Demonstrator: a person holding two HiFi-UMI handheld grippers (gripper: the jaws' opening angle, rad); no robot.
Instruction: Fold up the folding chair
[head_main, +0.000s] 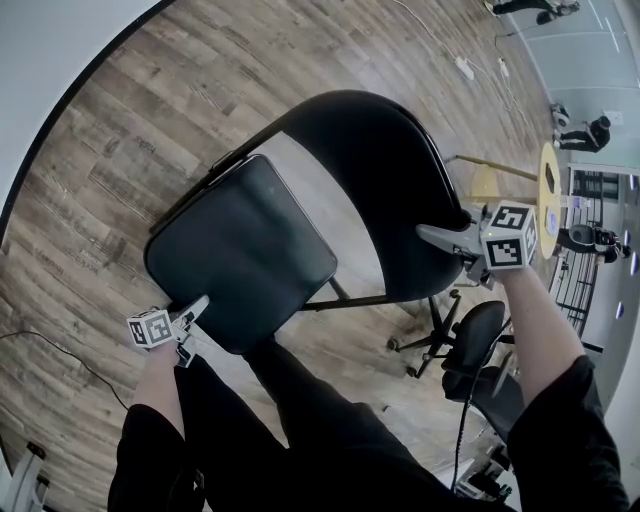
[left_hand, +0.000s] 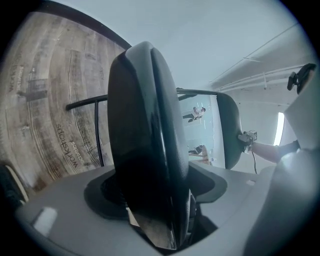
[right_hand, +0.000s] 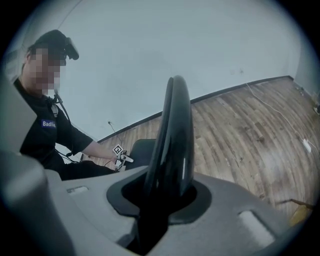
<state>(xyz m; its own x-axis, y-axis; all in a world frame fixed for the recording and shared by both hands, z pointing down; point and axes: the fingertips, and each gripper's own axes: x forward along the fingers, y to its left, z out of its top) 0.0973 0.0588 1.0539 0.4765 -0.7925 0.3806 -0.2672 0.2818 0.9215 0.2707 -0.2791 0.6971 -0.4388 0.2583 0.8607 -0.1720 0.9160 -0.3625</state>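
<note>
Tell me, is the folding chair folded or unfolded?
Unfolded. Its seat is spread out in front of the backrest, with floor visible between them.

left gripper: held low, clamps seat; right gripper: arm outstretched, clamps backrest

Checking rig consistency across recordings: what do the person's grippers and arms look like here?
Both the left gripper and right gripper are grey, with tapering jaws, each carrying a white cube printed with black square markers. The person wears black short sleeves.
</note>
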